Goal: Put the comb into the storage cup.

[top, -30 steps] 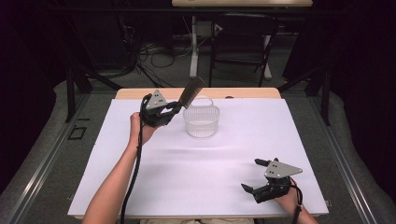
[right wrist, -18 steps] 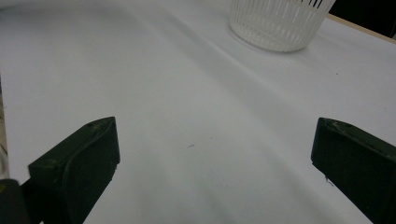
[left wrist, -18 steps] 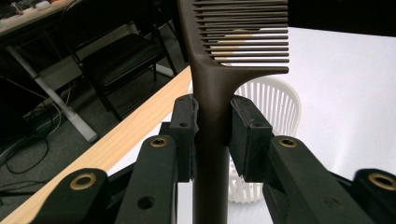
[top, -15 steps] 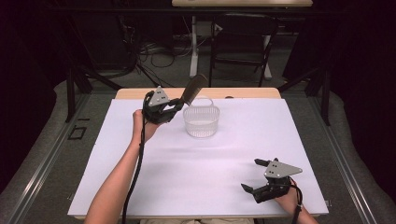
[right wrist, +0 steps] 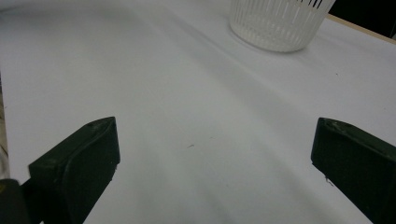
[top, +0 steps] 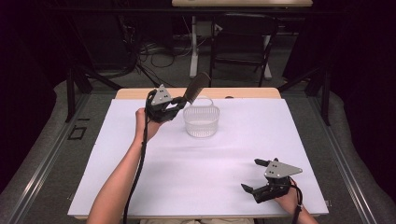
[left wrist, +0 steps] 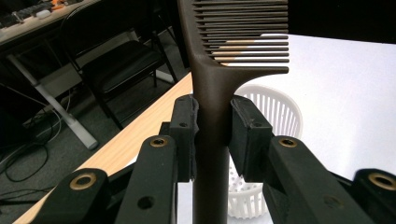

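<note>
Left hand-held gripper (top: 173, 106) raised, forearm extended, clamping brown comb (top: 196, 87) by handle, tilted above white basket (top: 201, 122) rim. Right hand-held gripper (top: 256, 177) rests low on tabletop (top: 196, 163), jaws spread, nothing between.

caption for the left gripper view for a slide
Left gripper clamps the handle of a dark brown plastic comb above a white slotted plastic basket.

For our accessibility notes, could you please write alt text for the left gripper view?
The left gripper clamps the handle of a dark brown comb between its two black jaws, teeth pointing right. Behind and below the comb stands a white slotted basket on a white table cover, with the wooden table edge and a dark folding chair to the left.
</note>
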`<act>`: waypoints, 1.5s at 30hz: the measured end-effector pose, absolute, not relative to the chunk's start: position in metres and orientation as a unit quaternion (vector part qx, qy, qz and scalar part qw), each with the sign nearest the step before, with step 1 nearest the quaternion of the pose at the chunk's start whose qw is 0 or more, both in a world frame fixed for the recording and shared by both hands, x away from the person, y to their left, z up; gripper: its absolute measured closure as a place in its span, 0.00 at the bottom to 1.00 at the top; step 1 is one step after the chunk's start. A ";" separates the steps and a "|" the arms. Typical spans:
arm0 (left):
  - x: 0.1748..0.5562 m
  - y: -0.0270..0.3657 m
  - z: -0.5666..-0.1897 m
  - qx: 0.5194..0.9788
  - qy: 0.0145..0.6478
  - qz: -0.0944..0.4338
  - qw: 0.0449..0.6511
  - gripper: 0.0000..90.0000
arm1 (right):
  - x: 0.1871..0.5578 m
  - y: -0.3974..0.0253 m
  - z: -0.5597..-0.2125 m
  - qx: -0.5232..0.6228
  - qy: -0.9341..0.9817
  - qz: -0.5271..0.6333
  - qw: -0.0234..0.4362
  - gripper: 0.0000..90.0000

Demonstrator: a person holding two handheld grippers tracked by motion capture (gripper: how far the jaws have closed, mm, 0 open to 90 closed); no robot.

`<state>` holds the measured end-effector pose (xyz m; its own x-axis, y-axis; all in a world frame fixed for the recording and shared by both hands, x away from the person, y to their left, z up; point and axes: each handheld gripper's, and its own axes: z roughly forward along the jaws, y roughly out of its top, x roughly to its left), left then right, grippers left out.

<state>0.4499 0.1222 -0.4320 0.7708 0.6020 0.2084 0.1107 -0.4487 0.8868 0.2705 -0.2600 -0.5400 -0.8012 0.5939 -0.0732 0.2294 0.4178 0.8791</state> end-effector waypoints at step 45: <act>0.456 0.104 -0.426 0.792 0.204 0.272 0.506 0.80 | 0.270 -0.260 -0.540 0.251 0.820 0.478 0.190 0.01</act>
